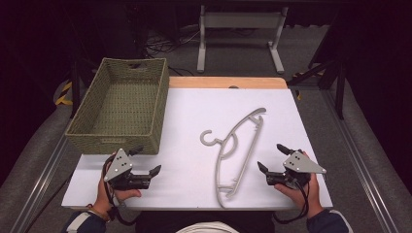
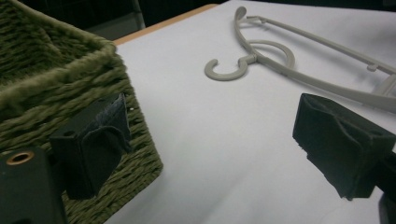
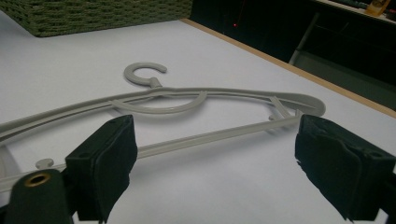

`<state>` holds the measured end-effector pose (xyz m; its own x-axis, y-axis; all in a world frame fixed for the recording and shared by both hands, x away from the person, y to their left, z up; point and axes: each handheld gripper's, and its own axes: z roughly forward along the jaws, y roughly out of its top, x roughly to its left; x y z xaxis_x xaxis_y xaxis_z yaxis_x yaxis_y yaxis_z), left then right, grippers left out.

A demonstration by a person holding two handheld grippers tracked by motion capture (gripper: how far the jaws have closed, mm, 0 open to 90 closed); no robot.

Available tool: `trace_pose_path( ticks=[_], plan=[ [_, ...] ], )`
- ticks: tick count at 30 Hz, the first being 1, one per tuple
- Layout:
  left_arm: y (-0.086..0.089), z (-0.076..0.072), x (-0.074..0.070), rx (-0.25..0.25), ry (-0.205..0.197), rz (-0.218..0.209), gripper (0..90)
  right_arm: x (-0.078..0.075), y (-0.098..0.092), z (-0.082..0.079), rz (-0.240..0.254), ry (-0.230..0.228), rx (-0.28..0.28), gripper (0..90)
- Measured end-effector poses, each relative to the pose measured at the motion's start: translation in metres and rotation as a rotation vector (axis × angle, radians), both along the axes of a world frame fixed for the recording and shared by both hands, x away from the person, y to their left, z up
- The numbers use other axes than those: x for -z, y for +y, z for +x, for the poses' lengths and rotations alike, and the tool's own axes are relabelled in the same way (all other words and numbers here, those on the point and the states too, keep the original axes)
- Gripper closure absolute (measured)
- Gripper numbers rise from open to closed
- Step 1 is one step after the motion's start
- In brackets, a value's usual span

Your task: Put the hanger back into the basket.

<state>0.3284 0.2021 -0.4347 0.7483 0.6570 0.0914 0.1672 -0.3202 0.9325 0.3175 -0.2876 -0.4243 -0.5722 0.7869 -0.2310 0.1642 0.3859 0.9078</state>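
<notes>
Left claw (image 1: 146, 160) spread wide, gripping nothing, near the bench's (image 1: 194, 184) front-left corner just before an empty woven basket (image 1: 121, 104), right claw (image 1: 272, 158) likewise released, grey hanger (image 1: 236, 145) lay flat between them.

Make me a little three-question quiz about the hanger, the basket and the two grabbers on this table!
1. True or false: the grey hanger lies inside the green basket.
2. Which gripper is nearer the basket: A the left gripper, or B the right gripper?
3. Fill in: both grippers have their jaws ____ and hold nothing.

Key:
1. False; it lies flat on the white table, right of the basket.
2. A.
3. Open.
</notes>
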Motion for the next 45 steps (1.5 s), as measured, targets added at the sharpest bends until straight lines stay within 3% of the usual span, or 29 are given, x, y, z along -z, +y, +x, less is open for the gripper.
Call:
trace_pose_path(
  ticks=[5, 8, 10, 13, 16, 18, 20, 21, 22, 29, 30, 31, 33, 36, 40, 42, 45],
  plan=[
    [-0.016, 0.005, 0.001, 0.036, 0.026, 0.021, 12.6, -0.001, -0.002, 0.001, 0.005, 0.008, 0.018, 13.5],
    [-0.033, 0.011, 0.004, 0.058, 0.078, 0.07, 12.1, 0.0, -0.001, 0.002, 0.006, 0.022, 0.023, 13.5],
    [-0.043, 0.016, 0.006, 0.057, 0.119, 0.083, 12.1, 0.001, 0.001, 0.003, -0.001, 0.038, 0.024, 13.5],
    [-0.061, 0.022, 0.007, 0.076, 0.146, 0.095, 11.8, 0.002, 0.003, 0.004, -0.018, 0.042, 0.018, 13.5],
    [-0.086, 0.031, 0.006, 0.076, 0.184, 0.123, 13.8, 0.004, 0.003, 0.005, -0.023, 0.061, 0.016, 13.5],
    [-0.108, 0.037, 0.007, 0.109, 0.23, 0.136, 15.0, 0.005, 0.002, 0.006, -0.026, 0.068, 0.02, 13.5],
    [-0.135, 0.042, 0.011, 0.128, 0.252, 0.184, 14.8, 0.005, 0.001, 0.006, -0.027, 0.07, 0.022, 13.5],
    [-0.135, 0.042, 0.011, 0.128, 0.252, 0.184, 15.0, 0.005, 0.001, 0.006, -0.027, 0.07, 0.022, 13.5],
    [-0.155, 0.047, 0.016, 0.133, 0.283, 0.212, 14.9, 0.006, 0.001, 0.007, -0.027, 0.074, 0.021, 13.5],
    [-0.189, 0.059, 0.019, 0.126, 0.34, 0.224, 17.0, 0.008, 0.003, 0.008, -0.041, 0.092, 0.002, 13.5],
    [-0.196, 0.062, 0.019, 0.115, 0.346, 0.249, 17.7, 0.009, 0.004, 0.008, -0.044, 0.093, 0.002, 13.5],
    [-0.196, 0.062, 0.019, 0.115, 0.346, 0.249, 19.0, 0.009, 0.004, 0.008, -0.044, 0.093, 0.002, 13.5],
    [-0.204, 0.066, 0.024, 0.077, 0.38, 0.32, 23.0, 0.009, 0.004, 0.008, -0.047, 0.101, 0.008, 13.5],
    [-0.201, 0.068, 0.022, 0.086, 0.391, 0.325, 27.4, 0.009, 0.004, 0.008, -0.05, 0.102, 0.011, 13.5],
    [-0.184, 0.074, 0.013, 0.124, 0.434, 0.388, 56.4, 0.011, 0.003, 0.01, -0.057, 0.122, 0.029, 13.9],
    [-0.176, 0.081, 0.008, 0.128, 0.46, 0.437, 58.9, 0.011, 0.002, 0.011, -0.059, 0.131, 0.036, 13.9],
    [-0.175, 0.085, 0.005, 0.125, 0.49, 0.468, 60.4, 0.012, 0.002, 0.012, -0.06, 0.14, 0.044, 13.9]
  ],
)
